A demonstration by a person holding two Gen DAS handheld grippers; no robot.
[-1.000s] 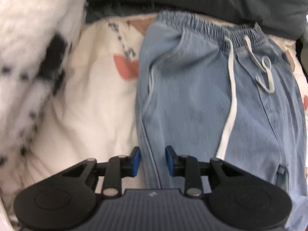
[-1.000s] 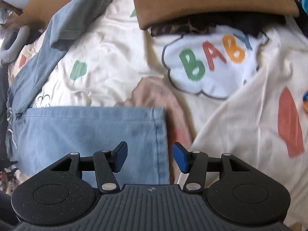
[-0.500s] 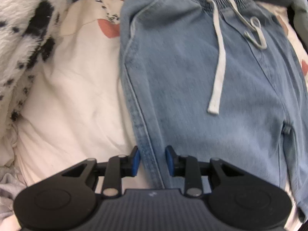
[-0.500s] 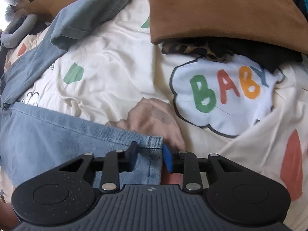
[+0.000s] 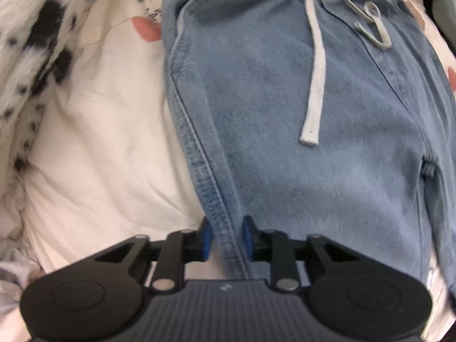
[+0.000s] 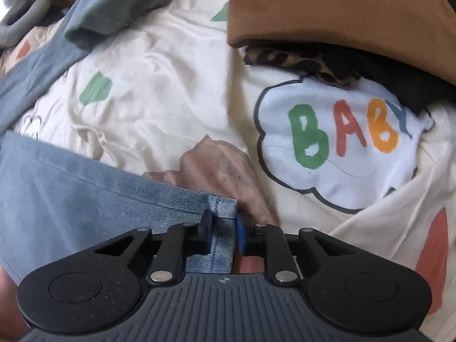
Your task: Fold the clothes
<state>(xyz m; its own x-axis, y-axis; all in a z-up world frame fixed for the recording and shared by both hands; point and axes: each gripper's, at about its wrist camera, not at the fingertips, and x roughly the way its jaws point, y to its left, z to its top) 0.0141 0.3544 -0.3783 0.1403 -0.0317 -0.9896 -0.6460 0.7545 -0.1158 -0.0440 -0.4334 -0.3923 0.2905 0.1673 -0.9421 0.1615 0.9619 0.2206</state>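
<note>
1. Left gripper point(image 5: 225, 238): narrowed to a slim gap, just closed further, side seam of the denim trousers point(image 5: 299, 142) between the pads; firm pinch cannot be confirmed.
2. Right gripper point(image 6: 223, 235): also just closed, pinching the leg hem point(image 6: 222, 213) at its corner.
3. Trousers: flat on the printed bedsheet point(image 6: 159, 108); from the left gripper, waistband and white drawstring point(image 5: 315, 85) straight ahead, body ahead and to the right.
4. From the right gripper: leg stretching away to the left, hem edge directly between the pads.
5. Long axis: waistband to hem, one gripper near each end.
6. Likely next move: hem end carried toward the waistband; right gripper nearer the free end.
</note>
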